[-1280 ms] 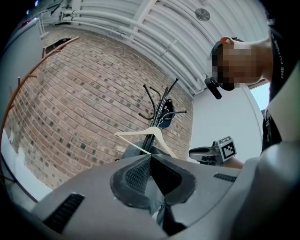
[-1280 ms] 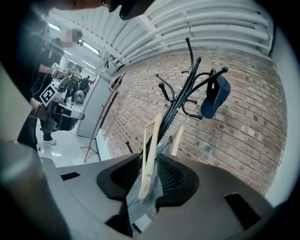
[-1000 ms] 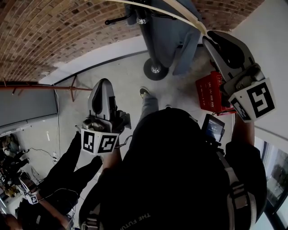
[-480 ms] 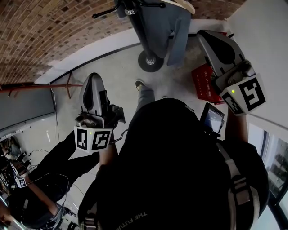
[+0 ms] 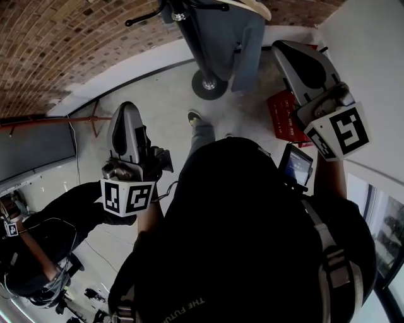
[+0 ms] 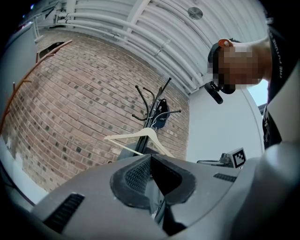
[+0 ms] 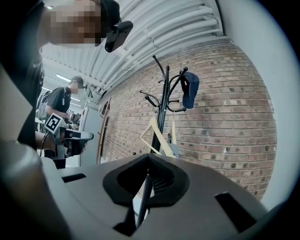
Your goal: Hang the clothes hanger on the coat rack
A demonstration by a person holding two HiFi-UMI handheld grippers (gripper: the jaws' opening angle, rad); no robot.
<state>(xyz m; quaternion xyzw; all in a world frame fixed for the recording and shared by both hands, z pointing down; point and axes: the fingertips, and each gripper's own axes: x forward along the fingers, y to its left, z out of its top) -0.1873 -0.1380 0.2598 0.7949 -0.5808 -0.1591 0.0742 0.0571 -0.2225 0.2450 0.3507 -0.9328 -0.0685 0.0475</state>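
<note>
A black coat rack (image 5: 207,84) stands in front of me on a round base. A pale wooden hanger (image 5: 247,6) hangs on it, with a grey garment (image 5: 230,38) below. The left gripper view shows the hanger (image 6: 140,138) on the rack (image 6: 152,110). The right gripper view shows the hanger (image 7: 157,136) beside the pole (image 7: 164,103), under a dark blue cap (image 7: 190,89). My left gripper (image 5: 125,108) is held low and left of the rack, shut and empty. Right of the garment, my right gripper (image 5: 284,47) is shut on nothing and stays apart from the hanger.
A red crate (image 5: 284,117) sits on the floor under my right gripper. A person in black (image 5: 38,252) crouches at the lower left among cables. A brick wall (image 5: 63,44) runs behind the rack, and a white wall (image 5: 372,63) closes the right side.
My right gripper has drawn back from the hanger, which hangs on the rack. Both grippers came toward me and slightly down. The person at the lower left shifted further left.
</note>
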